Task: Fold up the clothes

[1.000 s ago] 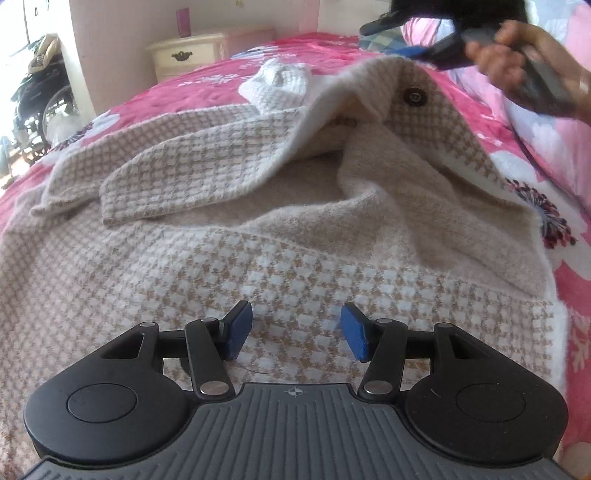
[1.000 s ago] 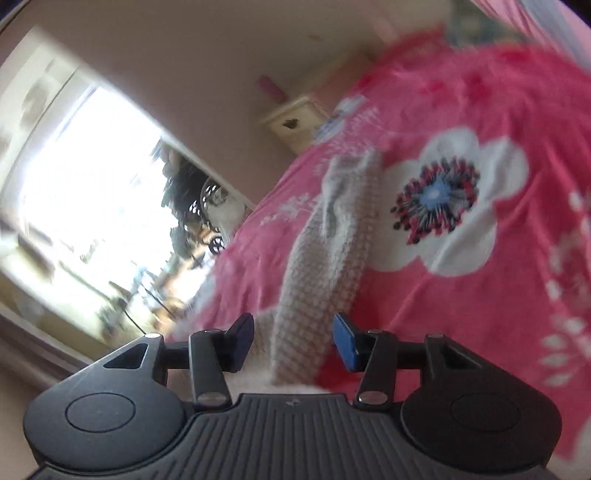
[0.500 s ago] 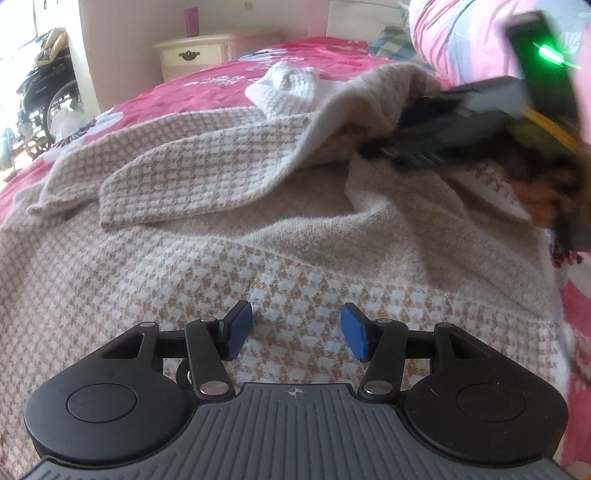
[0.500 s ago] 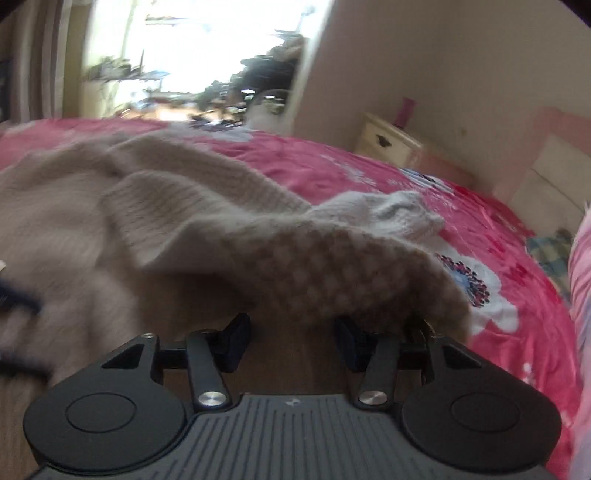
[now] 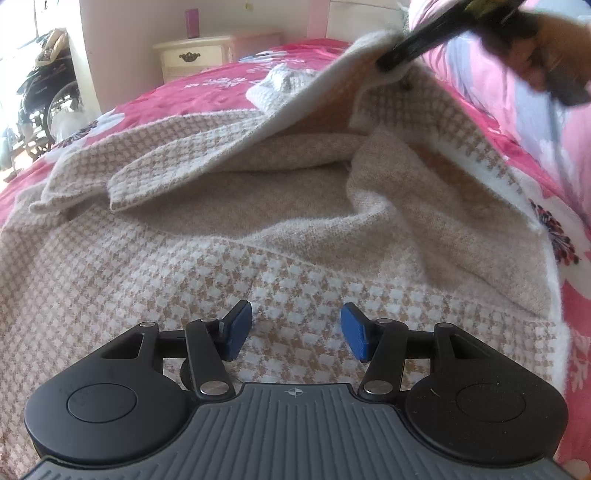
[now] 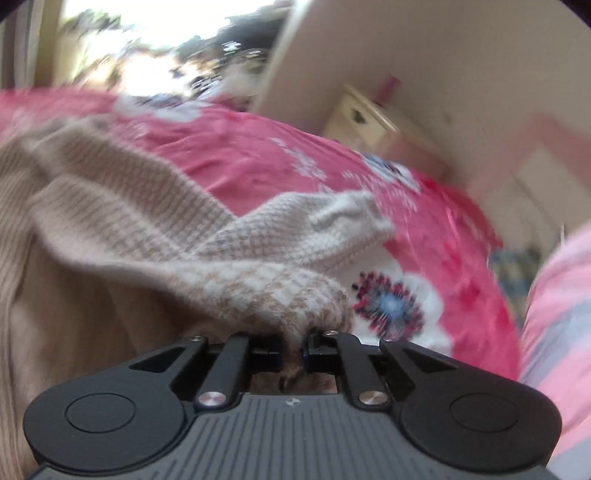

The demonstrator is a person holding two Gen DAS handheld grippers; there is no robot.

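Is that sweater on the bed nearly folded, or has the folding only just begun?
Only just begun. The checked sweater lies mostly spread on the pink bedspread, with one sleeve laid across it. In hand: the right gripper has just closed on a raised edge of the sweater. The left gripper hovers open above the hem, holding nothing. Left: bringing that edge over and every further fold.

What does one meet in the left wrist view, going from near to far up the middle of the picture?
left gripper → houndstooth cardigan → pink floral bedspread → cream nightstand → pink cup
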